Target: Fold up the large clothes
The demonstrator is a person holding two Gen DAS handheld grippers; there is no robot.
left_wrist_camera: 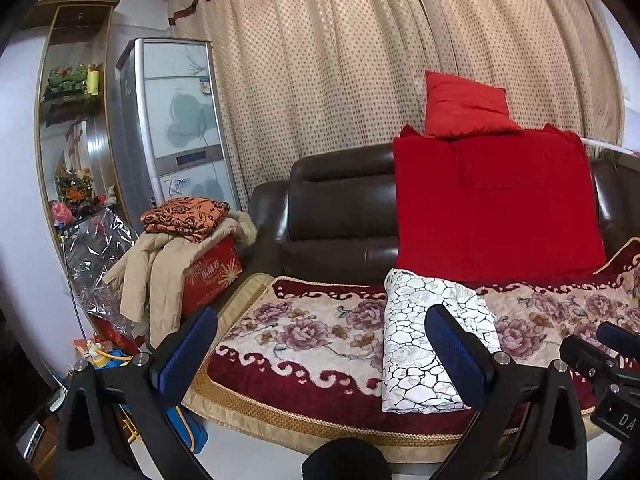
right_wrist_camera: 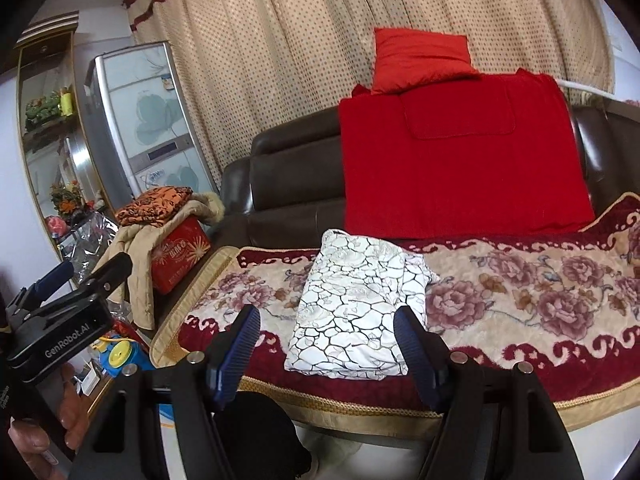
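Observation:
A folded white garment with a black crackle print (left_wrist_camera: 420,344) lies on the floral sofa cover (left_wrist_camera: 304,328), near its front edge. It also shows in the right wrist view (right_wrist_camera: 356,312). My left gripper (left_wrist_camera: 320,344) is open and empty, held in front of the sofa, back from the garment. My right gripper (right_wrist_camera: 326,344) is open and empty, just short of the garment's near edge. The left gripper shows at the left of the right wrist view (right_wrist_camera: 72,280); the right gripper shows at the right edge of the left wrist view (left_wrist_camera: 596,352).
A red blanket (left_wrist_camera: 496,204) hangs over the brown sofa back (left_wrist_camera: 340,200), with a red pillow (left_wrist_camera: 464,106) on top. Left of the sofa, a red box (left_wrist_camera: 212,272) holds a beige coat (left_wrist_camera: 160,264) and orange cloth (left_wrist_camera: 184,216). A tall air conditioner (left_wrist_camera: 176,120) and shelves (left_wrist_camera: 72,120) stand behind.

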